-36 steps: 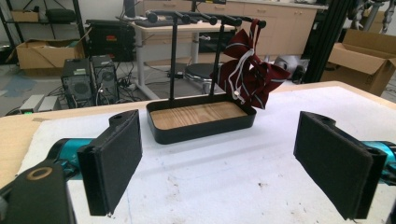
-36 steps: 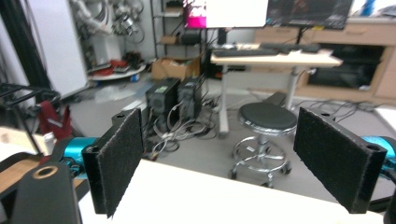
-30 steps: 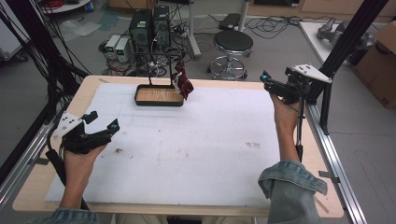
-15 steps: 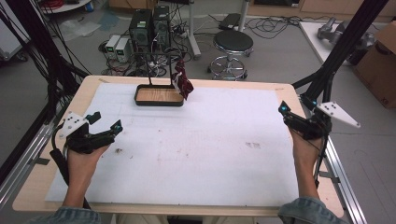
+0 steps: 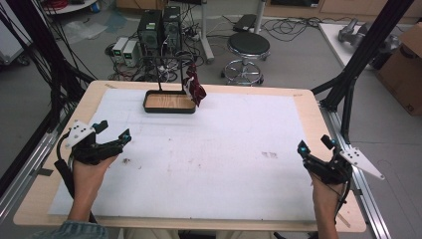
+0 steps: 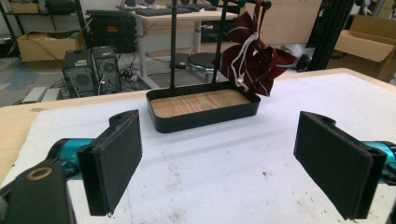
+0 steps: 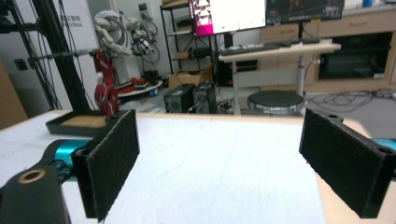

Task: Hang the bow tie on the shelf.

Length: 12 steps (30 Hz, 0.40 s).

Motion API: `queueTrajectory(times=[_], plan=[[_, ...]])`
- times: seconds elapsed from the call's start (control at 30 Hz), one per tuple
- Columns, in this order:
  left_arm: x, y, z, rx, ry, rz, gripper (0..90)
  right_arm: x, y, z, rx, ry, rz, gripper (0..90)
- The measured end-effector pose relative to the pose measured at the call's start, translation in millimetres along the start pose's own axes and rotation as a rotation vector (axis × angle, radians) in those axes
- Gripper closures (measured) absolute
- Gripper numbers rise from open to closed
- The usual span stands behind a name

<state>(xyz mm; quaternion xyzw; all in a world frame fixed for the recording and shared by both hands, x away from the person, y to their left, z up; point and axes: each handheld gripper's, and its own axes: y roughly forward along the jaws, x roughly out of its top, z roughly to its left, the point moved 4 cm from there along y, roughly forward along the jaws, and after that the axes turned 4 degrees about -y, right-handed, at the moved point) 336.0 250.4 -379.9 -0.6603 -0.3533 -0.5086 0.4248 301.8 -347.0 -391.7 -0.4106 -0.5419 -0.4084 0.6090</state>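
Hanging pouch (image 5: 194, 88) over tray (image 5: 168, 107)

My left gripper (image 6: 219, 158) sits wide open over the white mat (image 6: 224, 154), facing the black tray (image 6: 203, 114) and hanging maroon cloth (image 6: 254, 60).

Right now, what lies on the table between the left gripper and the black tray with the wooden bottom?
Nothing stands between the left gripper and the tray. The high view and the left gripper view show bare white table cover there, with some small dark marks.
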Motion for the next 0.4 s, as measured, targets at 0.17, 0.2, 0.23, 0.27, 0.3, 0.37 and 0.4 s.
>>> queueTrajectory(times=[0.17, 0.2, 0.23, 0.27, 0.3, 0.37, 0.4], plan=[[0.2, -0.7, 0.6, 0.003, 0.001, 0.002, 15.7, -22.6, -3.9, 3.8, 0.006, 0.005, 0.038, 11.2], [0.2, -0.7, 0.6, 0.003, 0.001, 0.002, 15.7, -22.6, -3.9, 3.8, 0.006, 0.005, 0.038, 11.2], [0.3, -1.0, 1.0, 0.003, 0.001, 0.001, 15.7, -23.9, -4.3, 6.1, 0.011, 0.002, 0.046, 11.2], [0.4, -1.2, 1.4, 0.005, -0.002, -0.001, 15.7, -23.9, -4.3, 6.1, 0.011, 0.002, 0.046, 11.2], [0.4, -1.3, 1.8, 0.004, -0.001, -0.001, 15.7, -24.1, -4.5, 8.1, 0.014, 0.011, 0.046, 11.1], [0.2, -1.4, 2.7, 0.005, -0.004, -0.001, 15.7, -24.0, -4.3, 11.4, 0.019, -0.01, 0.041, 11.1], [0.2, -1.4, 2.7, 0.005, -0.004, -0.001, 15.7, -24.0, -4.3, 11.4, 0.019, -0.01, 0.041, 11.1]])
